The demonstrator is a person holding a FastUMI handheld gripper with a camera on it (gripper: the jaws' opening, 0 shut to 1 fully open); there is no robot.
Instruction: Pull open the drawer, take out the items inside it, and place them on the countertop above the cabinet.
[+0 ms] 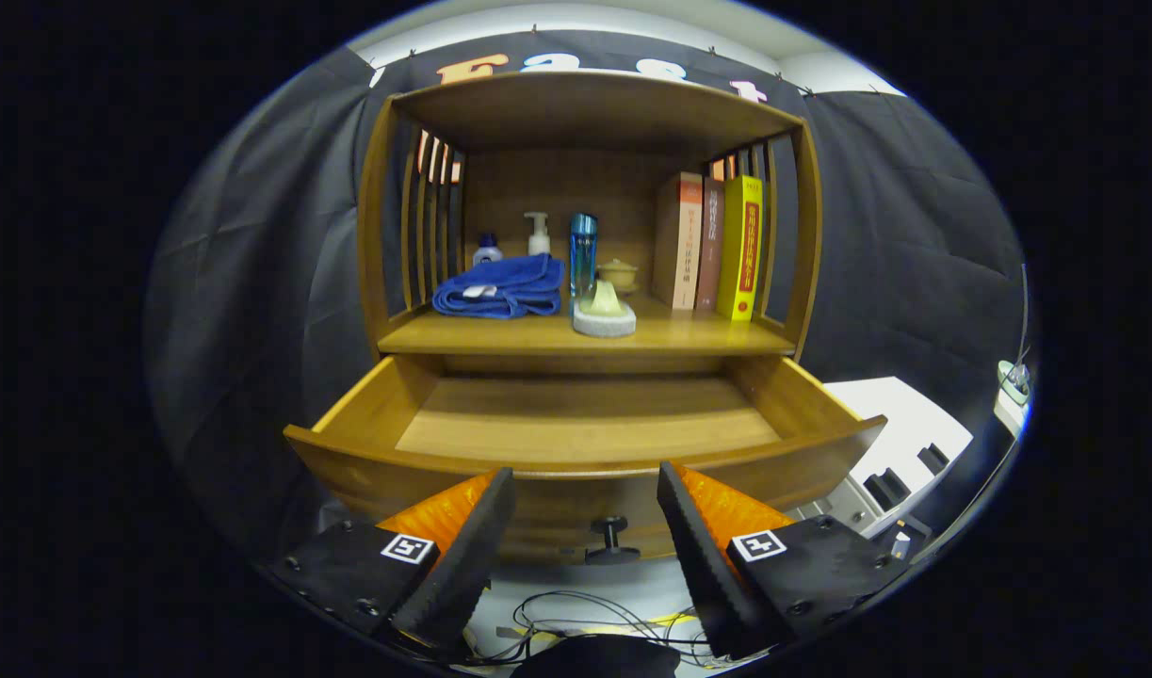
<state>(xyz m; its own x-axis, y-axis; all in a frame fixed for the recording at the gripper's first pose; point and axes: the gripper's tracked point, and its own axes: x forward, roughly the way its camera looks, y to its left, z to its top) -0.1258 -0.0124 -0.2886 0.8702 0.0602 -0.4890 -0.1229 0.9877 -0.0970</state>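
A wooden cabinet stands ahead with its drawer (585, 461) pulled fully open; the bare wooden drawer floor shows inside. A dark round knob (611, 539) sits on the drawer front, just ahead of and between my fingers. My gripper (585, 485) is open, with nothing between its fingers, held in front of the drawer's front panel. On the countertop (689, 334) above the drawer lie a folded blue towel (500, 287) and a pale round sponge-like item (604, 314) beside it.
Behind the towel stand a small bottle (487, 250), a pump bottle (538, 234), a blue tumbler (583, 252) and a small lidded pot (619, 273). Three books (712, 245) stand upright at the right. White equipment (900, 443) sits right of the drawer; cables (585, 617) lie below.
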